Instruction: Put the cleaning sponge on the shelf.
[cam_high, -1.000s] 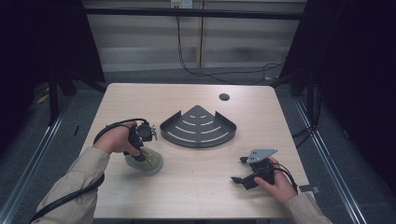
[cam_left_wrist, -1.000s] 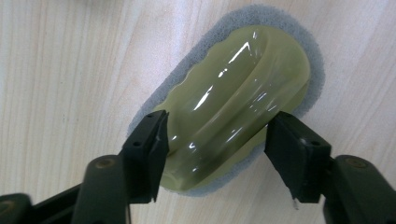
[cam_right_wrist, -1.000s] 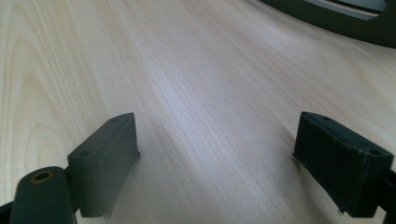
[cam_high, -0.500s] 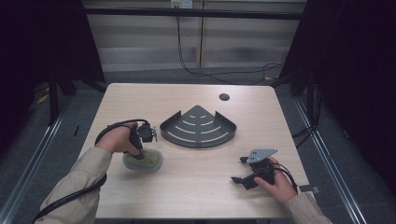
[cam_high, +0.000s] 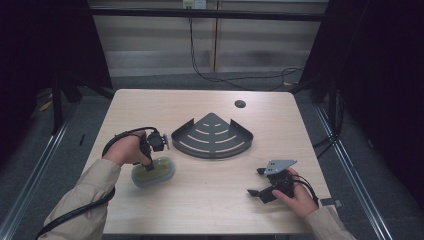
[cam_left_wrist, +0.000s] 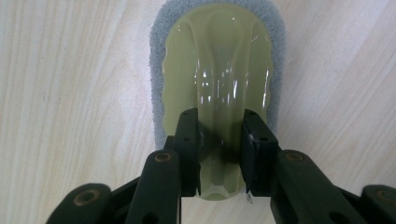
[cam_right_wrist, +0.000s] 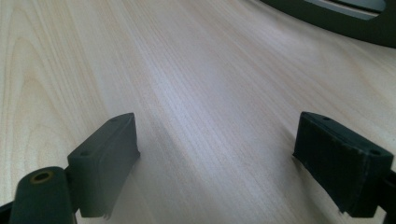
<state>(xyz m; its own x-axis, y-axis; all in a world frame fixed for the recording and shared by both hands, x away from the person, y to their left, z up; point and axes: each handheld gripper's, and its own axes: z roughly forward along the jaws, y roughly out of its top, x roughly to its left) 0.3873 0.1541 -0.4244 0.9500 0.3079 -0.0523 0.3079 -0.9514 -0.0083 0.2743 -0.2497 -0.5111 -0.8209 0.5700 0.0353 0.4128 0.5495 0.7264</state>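
Note:
A scrubber (cam_left_wrist: 219, 56) with a glossy olive-green handle on a grey pad lies flat on the table's left part (cam_high: 159, 172). My left gripper (cam_left_wrist: 220, 116) points down at it from above (cam_high: 149, 166). Its jaws have just been closing, and their pads now press on both sides of the handle's raised ridge. My right gripper (cam_high: 255, 181) rests low on the table at the front right. Its jaws (cam_right_wrist: 224, 140) stand wide open with only bare wood between them.
A dark grey fan-shaped corner rack (cam_high: 212, 136) with slots stands in the middle of the table; its edge shows at the top right (cam_right_wrist: 336, 18) of the right gripper view. A small dark round hole (cam_high: 240, 104) sits near the far edge. Cables trail from both grippers.

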